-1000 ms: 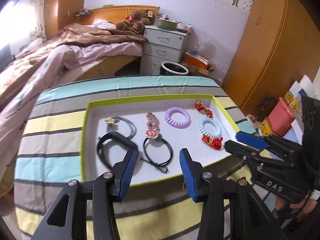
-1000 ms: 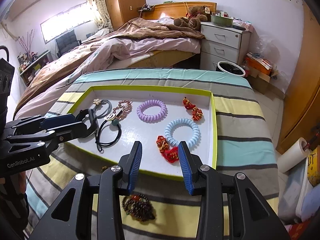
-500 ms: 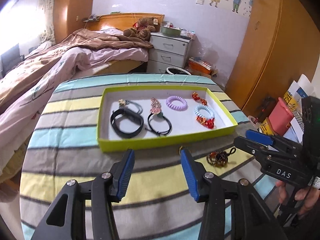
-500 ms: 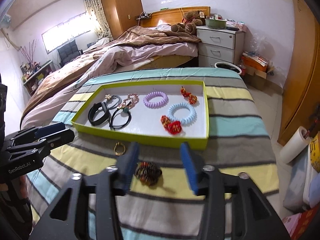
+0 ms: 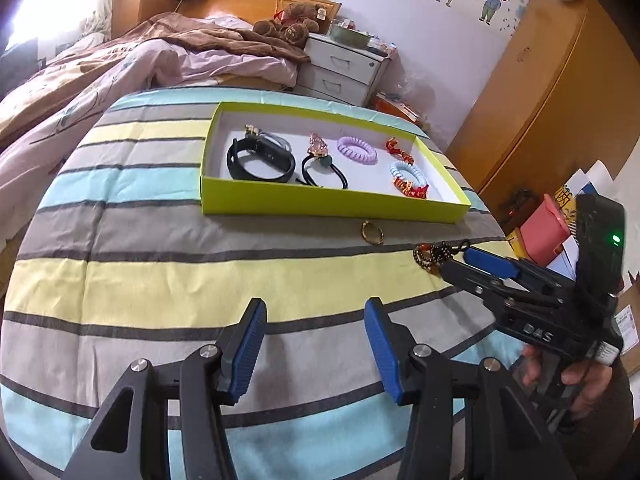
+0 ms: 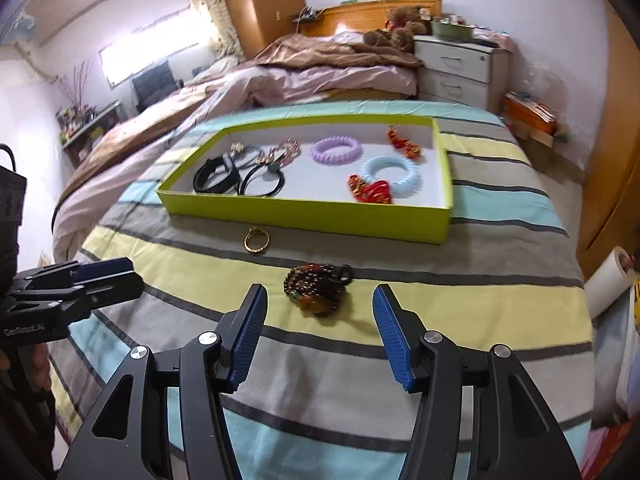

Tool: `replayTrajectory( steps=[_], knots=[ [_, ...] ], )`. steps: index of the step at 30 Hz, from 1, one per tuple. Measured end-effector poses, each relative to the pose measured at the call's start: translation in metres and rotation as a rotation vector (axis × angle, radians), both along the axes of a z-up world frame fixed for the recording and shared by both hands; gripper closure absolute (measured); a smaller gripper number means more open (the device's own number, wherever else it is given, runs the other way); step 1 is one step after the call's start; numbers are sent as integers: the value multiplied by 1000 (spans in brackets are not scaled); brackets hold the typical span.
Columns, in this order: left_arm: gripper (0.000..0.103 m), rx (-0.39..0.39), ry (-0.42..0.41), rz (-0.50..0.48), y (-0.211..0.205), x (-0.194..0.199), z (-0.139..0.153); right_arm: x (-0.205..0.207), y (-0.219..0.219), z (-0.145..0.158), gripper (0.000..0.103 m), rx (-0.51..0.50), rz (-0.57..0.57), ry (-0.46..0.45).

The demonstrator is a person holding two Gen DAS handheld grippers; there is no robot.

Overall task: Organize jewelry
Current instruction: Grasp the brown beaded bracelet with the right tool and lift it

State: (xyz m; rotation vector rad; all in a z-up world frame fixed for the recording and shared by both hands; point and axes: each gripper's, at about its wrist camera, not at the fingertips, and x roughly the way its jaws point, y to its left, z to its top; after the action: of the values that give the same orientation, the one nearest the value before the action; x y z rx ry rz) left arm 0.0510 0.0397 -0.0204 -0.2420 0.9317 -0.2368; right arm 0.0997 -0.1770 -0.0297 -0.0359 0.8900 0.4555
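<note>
The right hand-held gripper (image 6: 318,336) hangs with its blue-padded jaws spread wide and empty; they have just been opening. Just ahead of its tips, between the lines of the two fingers, lies the dark brown beaded bracelet (image 6: 318,288) bunched in a heap on the striped cloth of the counter (image 6: 460,300). Slightly further ahead and to the left sits a small gold ring (image 6: 256,240), and beyond that the lime-green shallow box (image 6: 304,216) already holding hair ties and coil bands.

The step in hand looks like picking up the bracelet. To do it well, bring the tips down so they straddle the whole heap, press lightly into the cloth, and close across the thickest part so that no loop trails loose.

The left hand-held gripper (image 5: 314,344) is likewise spread wide with nothing between its jaws, over bare cloth. Both point steeply down and forward, the right one's handle in a person's hand (image 5: 576,380).
</note>
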Motion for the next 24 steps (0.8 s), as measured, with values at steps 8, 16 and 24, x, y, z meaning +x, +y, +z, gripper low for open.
replayTrajectory(
  steps=[8,16,24],
  knots=[
    [53,-25,10,-6,6,1,-5,13,23,-13,47,-87,45,18],
    [52,-46,14,-3,10,4,-5,15,26,-14,47,-124,33,8],
    [53,-30,37,-12,-4,12,-5,11,15,-11,70,-102,7,7]
  ],
)
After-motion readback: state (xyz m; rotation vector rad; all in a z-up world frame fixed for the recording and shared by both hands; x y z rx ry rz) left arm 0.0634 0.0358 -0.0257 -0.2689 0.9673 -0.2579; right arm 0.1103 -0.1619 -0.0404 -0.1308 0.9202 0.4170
